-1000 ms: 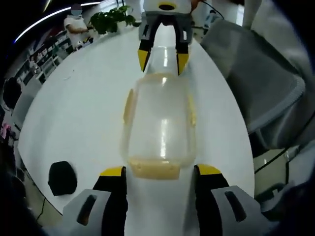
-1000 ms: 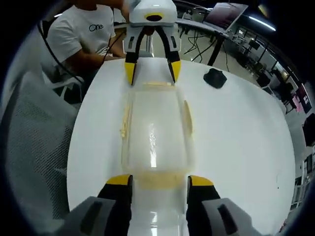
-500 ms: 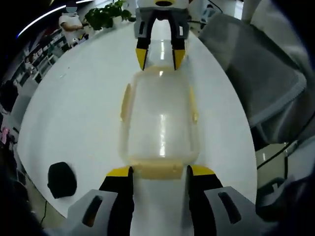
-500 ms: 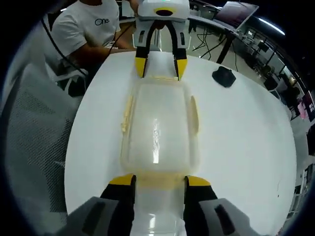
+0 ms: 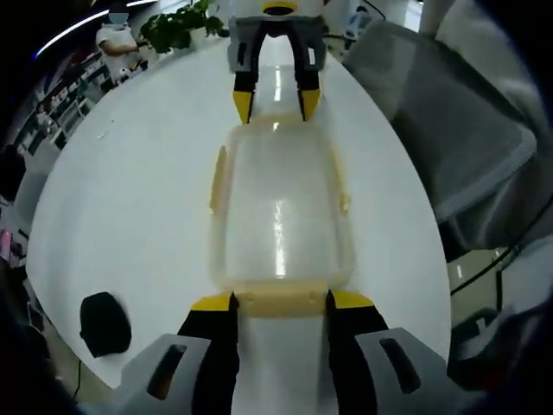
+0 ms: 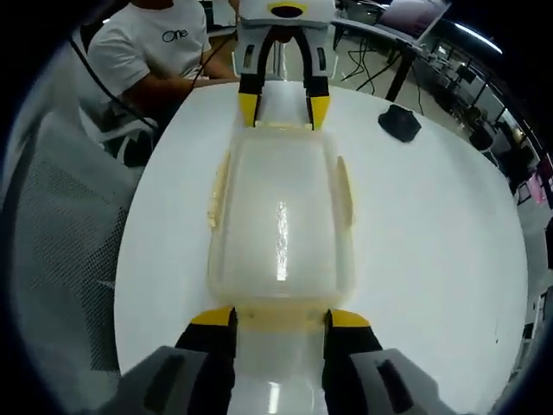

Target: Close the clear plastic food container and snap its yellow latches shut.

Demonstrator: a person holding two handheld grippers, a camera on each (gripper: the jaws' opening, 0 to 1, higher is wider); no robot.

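The clear plastic food container (image 5: 279, 212) is lying lid-on at the middle of the round white table (image 5: 130, 199), between the two grippers. The left gripper (image 5: 278, 300) is straddling the near-end yellow latch (image 5: 281, 300), jaws parted. The right gripper (image 6: 282, 317) is standing likewise at the opposite end. Contact with the latches is hard to make out. A black object (image 5: 104, 322) is lying near the table edge.

The clear plastic food container (image 5: 278, 212) lay on the round white bench (image 5: 130, 199) between my left claw (image 5: 278, 304) and my right claw (image 5: 270, 102), a small black object (image 5: 104, 322) lying well apart to its side.
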